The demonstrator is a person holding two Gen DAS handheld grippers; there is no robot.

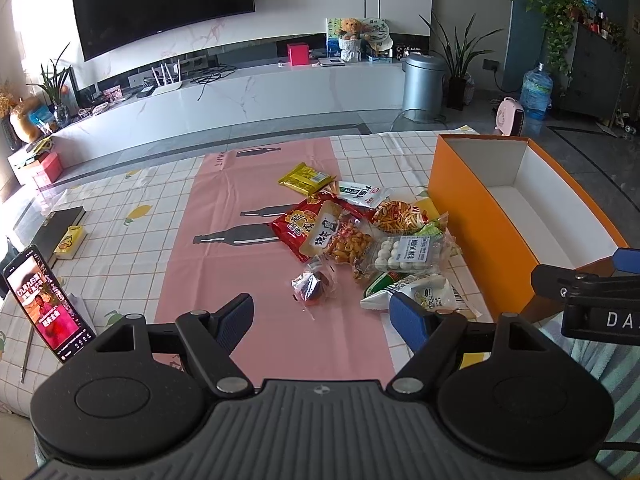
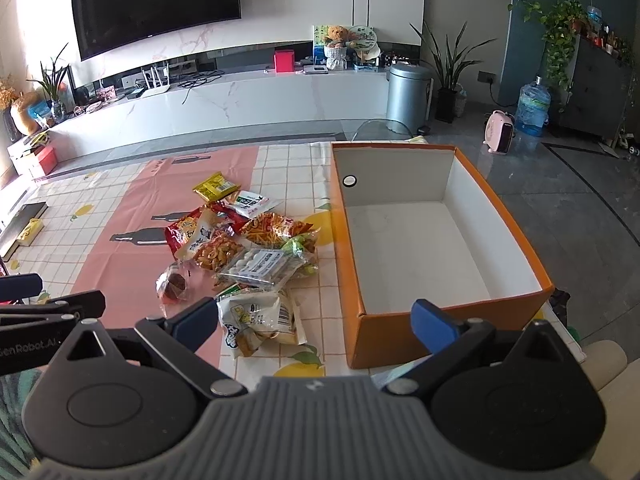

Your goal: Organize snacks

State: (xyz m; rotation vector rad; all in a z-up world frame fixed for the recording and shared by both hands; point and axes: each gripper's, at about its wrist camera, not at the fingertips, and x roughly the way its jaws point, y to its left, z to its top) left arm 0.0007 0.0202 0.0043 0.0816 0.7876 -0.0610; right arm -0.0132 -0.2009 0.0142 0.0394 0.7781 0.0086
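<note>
A heap of snack packets lies on the table: a yellow packet (image 1: pixel 305 178) (image 2: pixel 214 186) at the far side, a red bag (image 1: pixel 298 226), a peanut pack (image 1: pixel 344 242) (image 2: pixel 216 254), a clear pack of white balls (image 1: pixel 408 254) (image 2: pixel 260 266), a small dark wrapped snack (image 1: pixel 312 284) (image 2: pixel 172 284), and a white-green bag (image 1: pixel 416 292) (image 2: pixel 260 316) nearest me. An open orange box (image 1: pixel 472 216) (image 2: pixel 348 240) with an empty white inside stands to their right. My left gripper (image 1: pixel 322 318) is open and empty, short of the heap. My right gripper (image 2: pixel 316 322) is open and empty, at the box's near left corner.
A phone (image 1: pixel 48 304) with a lit screen leans at the table's left edge, beside a dark book (image 1: pixel 60 226) and a small yellow box (image 1: pixel 70 242). A pink runner (image 1: pixel 240 248) crosses the checked tablecloth. Beyond the table are a TV console and a metal bin (image 1: pixel 422 80).
</note>
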